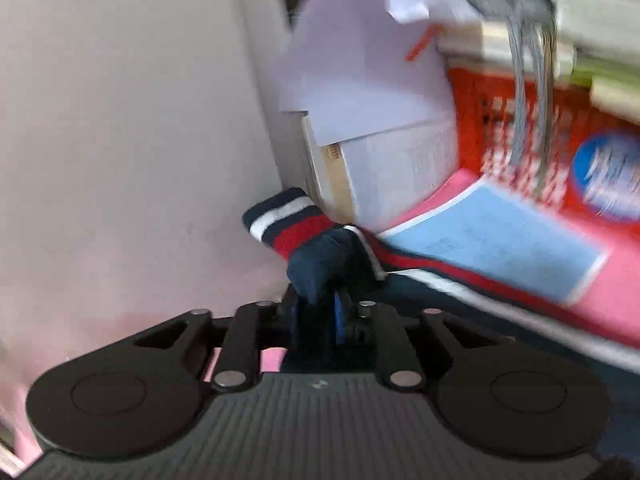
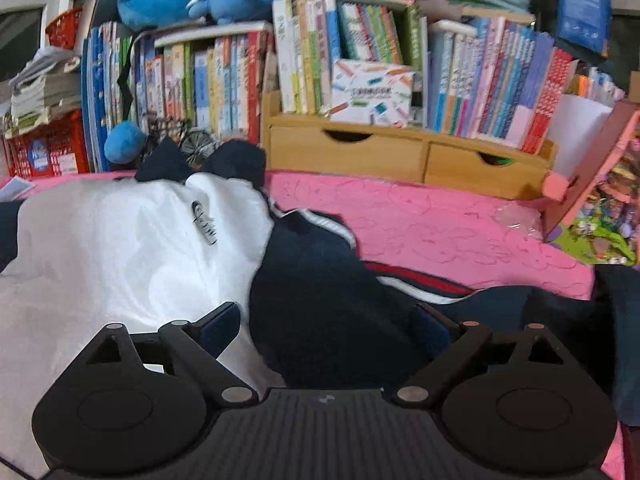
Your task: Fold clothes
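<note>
My left gripper (image 1: 324, 300) pinches a bunch of navy cloth near the striped cuff (image 1: 280, 220) of the jacket (image 2: 320, 300), beside a white box (image 1: 380, 168). My right gripper (image 2: 328, 328) has its fingers spread wide over the jacket, which lies on the pink table (image 2: 440, 220) with its white lining (image 2: 120, 240) turned up.

No text can be read: the print on the book spines (image 2: 224, 80) and the red crate (image 1: 520, 128) is blurred.
</note>
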